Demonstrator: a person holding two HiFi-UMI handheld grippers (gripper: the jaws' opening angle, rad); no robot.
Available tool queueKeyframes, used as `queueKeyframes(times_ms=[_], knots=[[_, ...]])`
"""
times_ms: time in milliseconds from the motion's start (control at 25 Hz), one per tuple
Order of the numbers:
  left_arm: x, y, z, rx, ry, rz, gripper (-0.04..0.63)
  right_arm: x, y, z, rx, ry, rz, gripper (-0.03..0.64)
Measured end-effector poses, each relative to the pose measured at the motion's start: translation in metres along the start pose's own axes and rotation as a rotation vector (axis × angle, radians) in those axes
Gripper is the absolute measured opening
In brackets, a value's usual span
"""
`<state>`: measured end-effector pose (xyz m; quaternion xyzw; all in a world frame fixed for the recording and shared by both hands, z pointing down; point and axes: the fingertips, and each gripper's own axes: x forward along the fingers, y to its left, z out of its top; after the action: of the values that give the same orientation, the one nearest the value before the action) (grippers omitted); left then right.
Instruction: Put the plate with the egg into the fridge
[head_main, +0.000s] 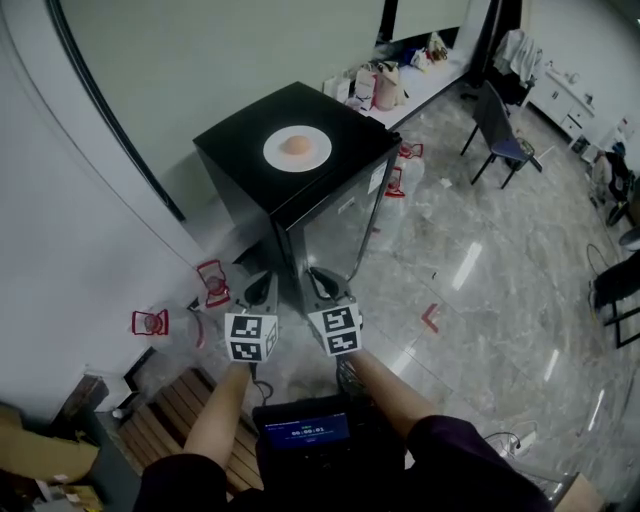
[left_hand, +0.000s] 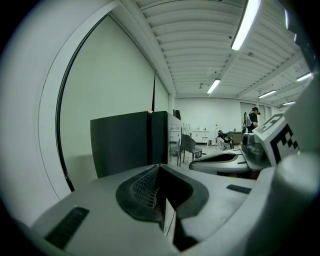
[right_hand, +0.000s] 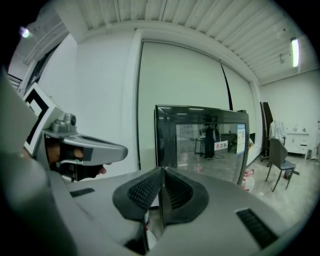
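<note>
Plate beyond left tongs, right tongs, both closed.

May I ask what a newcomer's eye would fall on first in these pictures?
A white plate with an egg sits atop the black fridge, its glass door shut. In front of it the left gripper and right gripper hang side by side, both shut and empty.

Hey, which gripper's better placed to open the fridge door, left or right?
Probably the right. The right gripper looks straight at the closed glass door, while the left gripper faces the fridge from its dark side. Both are shut and empty.
</note>
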<state>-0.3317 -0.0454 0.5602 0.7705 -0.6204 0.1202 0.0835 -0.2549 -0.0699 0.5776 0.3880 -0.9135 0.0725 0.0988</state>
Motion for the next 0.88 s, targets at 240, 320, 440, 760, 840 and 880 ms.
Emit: queueKeyframes(times_ms=[240, 320, 440, 760, 840, 880], knots=[[0.012, 0.007, -0.021, 0.037, 0.006, -0.117, 0.009, 0.027, 0.002, -0.044, 0.021, 0.094, -0.147, 0.069], [0.018, 0.010, -0.031, 0.060, 0.023, -0.148, 0.009, 0.038, 0.004, -0.059, 0.040, 0.128, -0.165, 0.087], [0.026, 0.023, -0.041, 0.082, 0.040, -0.162, 0.009, 0.055, 0.004, -0.072, 0.053, 0.148, -0.191, 0.095], [0.037, 0.044, -0.036, 0.102, 0.021, -0.271, 0.009, 0.079, -0.002, -0.071, 0.076, 0.141, -0.346, 0.109], [0.037, 0.049, -0.037, 0.099, 0.019, -0.312, 0.009, 0.084, -0.005, -0.070, 0.080, 0.136, -0.410, 0.110], [0.036, 0.052, -0.039, 0.098, 0.020, -0.332, 0.009, 0.086, -0.005, -0.070, 0.083, 0.133, -0.443, 0.110]])
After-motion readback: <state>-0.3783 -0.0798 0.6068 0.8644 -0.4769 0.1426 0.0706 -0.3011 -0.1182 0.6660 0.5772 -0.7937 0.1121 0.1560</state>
